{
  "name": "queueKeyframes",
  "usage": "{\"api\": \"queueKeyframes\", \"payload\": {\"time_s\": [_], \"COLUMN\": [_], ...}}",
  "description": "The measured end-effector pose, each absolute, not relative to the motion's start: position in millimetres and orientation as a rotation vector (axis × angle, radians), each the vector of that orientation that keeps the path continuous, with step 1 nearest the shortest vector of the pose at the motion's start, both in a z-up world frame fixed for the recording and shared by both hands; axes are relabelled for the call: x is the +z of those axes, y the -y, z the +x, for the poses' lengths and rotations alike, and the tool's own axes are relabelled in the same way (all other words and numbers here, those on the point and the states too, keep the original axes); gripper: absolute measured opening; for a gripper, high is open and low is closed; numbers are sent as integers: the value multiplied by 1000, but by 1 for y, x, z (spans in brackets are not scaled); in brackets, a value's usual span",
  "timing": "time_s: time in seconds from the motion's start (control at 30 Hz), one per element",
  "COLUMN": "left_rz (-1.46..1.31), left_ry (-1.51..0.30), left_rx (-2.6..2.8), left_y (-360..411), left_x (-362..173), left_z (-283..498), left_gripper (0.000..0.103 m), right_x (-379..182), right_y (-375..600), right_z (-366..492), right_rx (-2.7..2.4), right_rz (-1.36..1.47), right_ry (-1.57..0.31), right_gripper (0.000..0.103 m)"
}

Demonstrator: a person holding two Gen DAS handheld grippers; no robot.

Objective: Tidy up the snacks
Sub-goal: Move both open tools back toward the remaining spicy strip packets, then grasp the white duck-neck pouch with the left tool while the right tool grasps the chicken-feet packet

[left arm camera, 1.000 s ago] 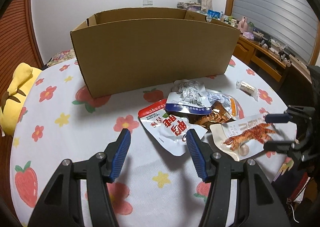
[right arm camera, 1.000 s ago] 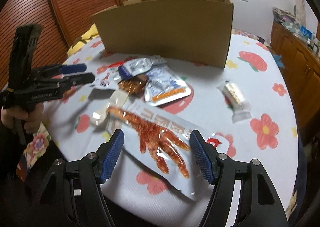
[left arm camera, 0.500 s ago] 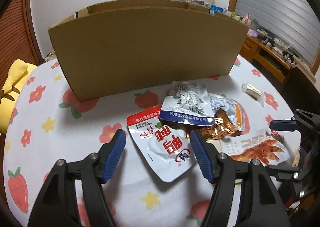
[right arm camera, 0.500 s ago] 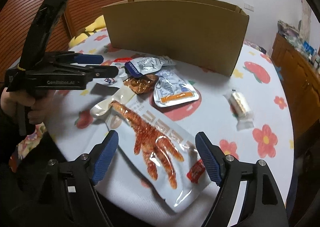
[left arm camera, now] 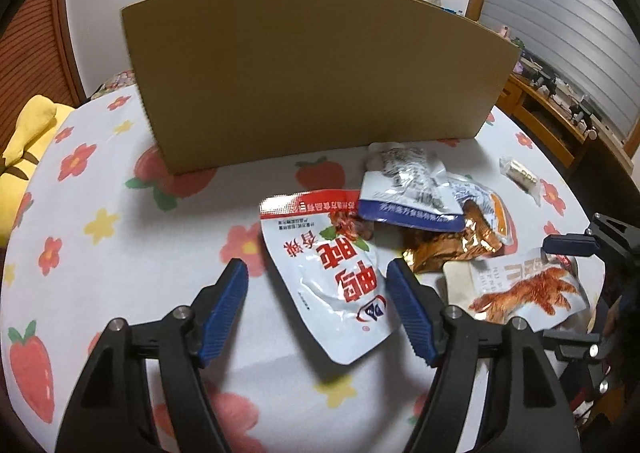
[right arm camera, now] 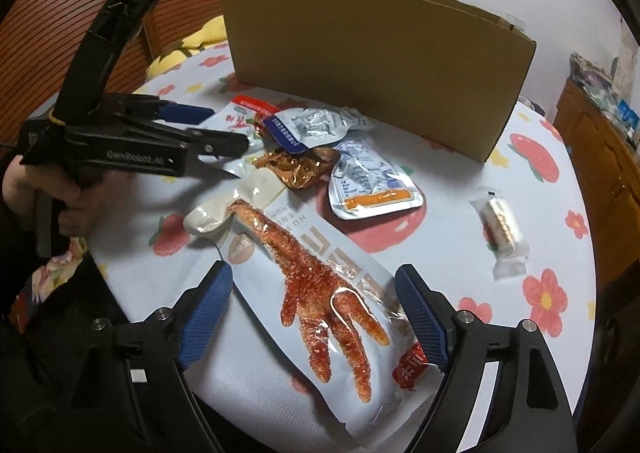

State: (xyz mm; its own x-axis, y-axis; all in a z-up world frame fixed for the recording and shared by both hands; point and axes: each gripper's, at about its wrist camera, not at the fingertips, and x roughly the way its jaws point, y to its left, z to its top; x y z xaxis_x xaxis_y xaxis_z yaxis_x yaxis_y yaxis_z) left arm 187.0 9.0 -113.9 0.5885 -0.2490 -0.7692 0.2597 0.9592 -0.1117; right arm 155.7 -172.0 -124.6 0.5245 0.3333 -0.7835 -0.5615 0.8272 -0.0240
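A pile of snack packets lies in front of a tall cardboard box (left arm camera: 312, 69). My left gripper (left arm camera: 318, 313) is open, its jaws on either side of a white and red pouch (left arm camera: 336, 273). My right gripper (right arm camera: 314, 317) is open over a chicken-foot packet (right arm camera: 320, 293), which also shows in the left wrist view (left arm camera: 528, 293). A blue and silver pouch (left arm camera: 408, 189), a brown foil packet (left arm camera: 448, 245) and an orange-striped pouch (right arm camera: 372, 181) lie between them. A small wrapped candy (right arm camera: 502, 229) lies apart to the right.
The round table has a white cloth with flowers and strawberries (left arm camera: 120, 213). A yellow cushion (left arm camera: 28, 133) sits at the left edge. Wooden furniture (right arm camera: 600, 157) stands to the right. The box (right arm camera: 380, 61) blocks the far side.
My left gripper has moved forward and down, so the white and red pouch now lies between its jaws. My right gripper has closed in on the chicken-foot packet.
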Motion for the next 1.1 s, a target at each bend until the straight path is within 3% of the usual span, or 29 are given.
{"api": "queueKeyframes", "payload": {"time_s": [0.5,0.57,0.6,0.63,0.77,0.9,1.1], "left_rz": [89,92,105,116,111,71,75], "left_ry": [-912,-908,-904,-899,-893,-879,-888], "left_rx": [-284,-285,-275,-270,-307,-322,-329], "left_y": [2,0,-1,-1,-8,-18,-21], "left_x": [-115,-115,-115,-115,-113,-108,-109], "left_z": [188,187,186,185,180,177,177], "left_gripper": [72,66,57,54,51,42,45], "right_x": [-130,-130,-130,-131,-131,-131,-133], "right_y": [168,168,168,168,168,166,163], "right_z": [156,157,157,157,157,159,161], "right_rx": [550,552,552,552,553,557,567], "right_rz": [-332,-332,-332,-332,-331,-340,-352], "right_ry": [-882,-883,-883,-883,-884,-885,-888], "right_gripper": [89,89,89,89,89,89,90]}}
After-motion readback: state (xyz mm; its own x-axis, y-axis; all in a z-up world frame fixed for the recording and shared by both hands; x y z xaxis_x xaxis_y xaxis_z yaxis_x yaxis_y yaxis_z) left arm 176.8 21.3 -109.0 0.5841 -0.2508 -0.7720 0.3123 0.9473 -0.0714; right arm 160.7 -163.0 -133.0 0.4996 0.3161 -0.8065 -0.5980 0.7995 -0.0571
